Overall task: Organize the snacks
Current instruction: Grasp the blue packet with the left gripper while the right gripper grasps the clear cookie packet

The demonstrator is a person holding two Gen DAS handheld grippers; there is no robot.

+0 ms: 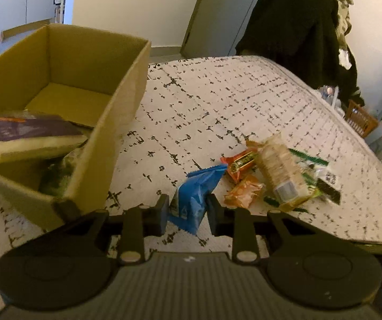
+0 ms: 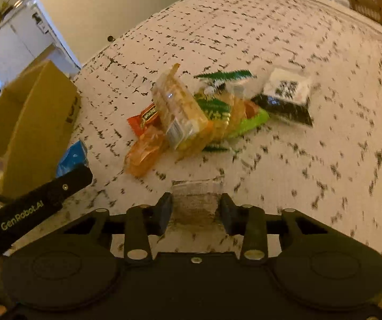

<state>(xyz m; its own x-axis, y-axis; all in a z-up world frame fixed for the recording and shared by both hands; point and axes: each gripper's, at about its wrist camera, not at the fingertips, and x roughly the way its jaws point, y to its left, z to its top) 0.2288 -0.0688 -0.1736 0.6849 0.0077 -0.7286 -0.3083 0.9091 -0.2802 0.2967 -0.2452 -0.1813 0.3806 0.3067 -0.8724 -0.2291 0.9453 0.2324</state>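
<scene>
My left gripper (image 1: 188, 210) is shut on a blue snack packet (image 1: 194, 197) and holds it just right of the cardboard box (image 1: 105, 122). The box holds a purple-and-white pack (image 1: 28, 133) and something green. My right gripper (image 2: 195, 208) is shut on a clear packet of brownish snack (image 2: 196, 202) above the tablecloth. A pile of snacks lies ahead: a cracker pack (image 2: 177, 112), orange wrappers (image 2: 145, 146), a green bag (image 2: 225, 114), a black-and-white pouch (image 2: 286, 93). The pile also shows in the left wrist view (image 1: 278, 173).
The table wears a white cloth with black marks (image 1: 244, 101). A chair draped in dark clothing (image 1: 297, 26) stands at the far side. The left gripper's body (image 2: 31, 205) and the box (image 2: 28, 122) lie left in the right wrist view.
</scene>
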